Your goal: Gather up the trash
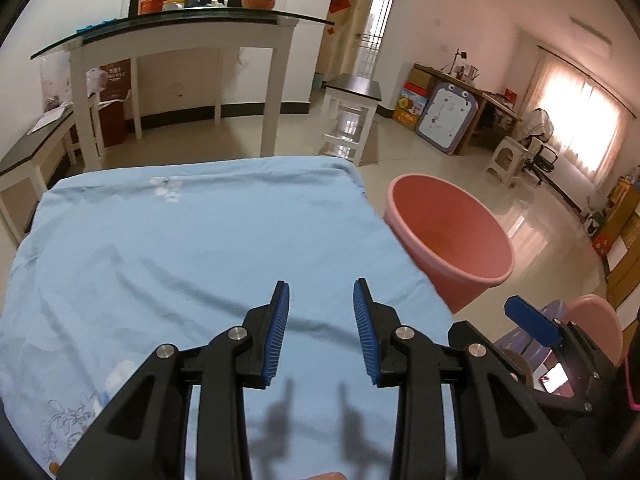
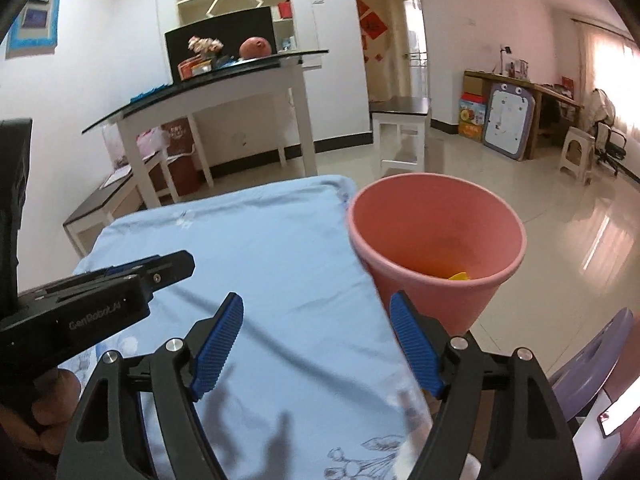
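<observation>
A pink plastic bin (image 1: pixel 448 236) stands on the floor off the right edge of a table covered with a light blue cloth (image 1: pixel 192 248). In the right wrist view the bin (image 2: pixel 436 236) holds a yellow scrap (image 2: pixel 460 277) at its bottom. My left gripper (image 1: pixel 321 292) is open and empty above the cloth. My right gripper (image 2: pixel 318 308) is open and empty over the cloth's right edge, just short of the bin. The left gripper (image 2: pixel 160 266) shows at the left of the right wrist view.
A white console table with a glass top (image 1: pixel 180 36) stands behind the cloth-covered table. A white stool (image 1: pixel 352 116) stands beyond it. A lilac chair (image 2: pixel 592 364) is at the lower right, a low dark bench (image 1: pixel 28 156) at the left. A desk (image 1: pixel 464 96) lines the far wall.
</observation>
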The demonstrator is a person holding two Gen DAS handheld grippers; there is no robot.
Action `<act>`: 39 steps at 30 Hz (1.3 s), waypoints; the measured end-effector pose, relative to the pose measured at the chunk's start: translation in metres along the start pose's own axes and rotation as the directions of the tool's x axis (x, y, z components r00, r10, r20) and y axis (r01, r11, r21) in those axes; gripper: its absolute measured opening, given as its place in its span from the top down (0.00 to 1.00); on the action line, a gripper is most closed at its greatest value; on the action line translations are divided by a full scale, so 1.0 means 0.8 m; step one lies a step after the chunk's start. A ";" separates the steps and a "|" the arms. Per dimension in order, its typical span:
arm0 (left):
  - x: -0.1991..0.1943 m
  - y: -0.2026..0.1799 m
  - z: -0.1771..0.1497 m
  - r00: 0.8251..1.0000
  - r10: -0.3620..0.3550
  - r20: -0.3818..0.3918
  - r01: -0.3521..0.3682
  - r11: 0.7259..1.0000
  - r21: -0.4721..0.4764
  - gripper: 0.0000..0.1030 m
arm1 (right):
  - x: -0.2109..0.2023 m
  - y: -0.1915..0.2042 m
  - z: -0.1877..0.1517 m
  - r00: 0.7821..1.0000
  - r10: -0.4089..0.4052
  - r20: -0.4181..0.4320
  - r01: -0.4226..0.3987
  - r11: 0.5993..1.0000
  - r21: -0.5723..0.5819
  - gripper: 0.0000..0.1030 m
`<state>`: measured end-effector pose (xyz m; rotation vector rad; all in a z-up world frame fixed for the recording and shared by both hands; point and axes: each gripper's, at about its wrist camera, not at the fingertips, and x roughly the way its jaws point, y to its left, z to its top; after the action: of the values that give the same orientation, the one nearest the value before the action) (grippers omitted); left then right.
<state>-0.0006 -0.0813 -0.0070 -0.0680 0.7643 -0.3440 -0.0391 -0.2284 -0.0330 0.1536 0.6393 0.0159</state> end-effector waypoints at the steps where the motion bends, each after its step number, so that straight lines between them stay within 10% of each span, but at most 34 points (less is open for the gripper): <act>1: -0.002 0.002 -0.002 1.000 0.006 0.000 -0.006 1.000 -0.001 0.67 | 0.000 0.003 -0.002 1.000 0.002 -0.002 -0.002 1.000 -0.005 0.28; 39: -0.017 0.016 -0.013 0.999 0.040 0.024 -0.040 0.999 -0.013 0.67 | -0.001 0.004 -0.001 1.000 0.029 -0.010 -0.029 1.000 0.010 0.36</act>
<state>-0.0131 -0.0644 -0.0078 -0.0688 0.7428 -0.2997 -0.0403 -0.2252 -0.0330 0.1721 0.6468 0.0414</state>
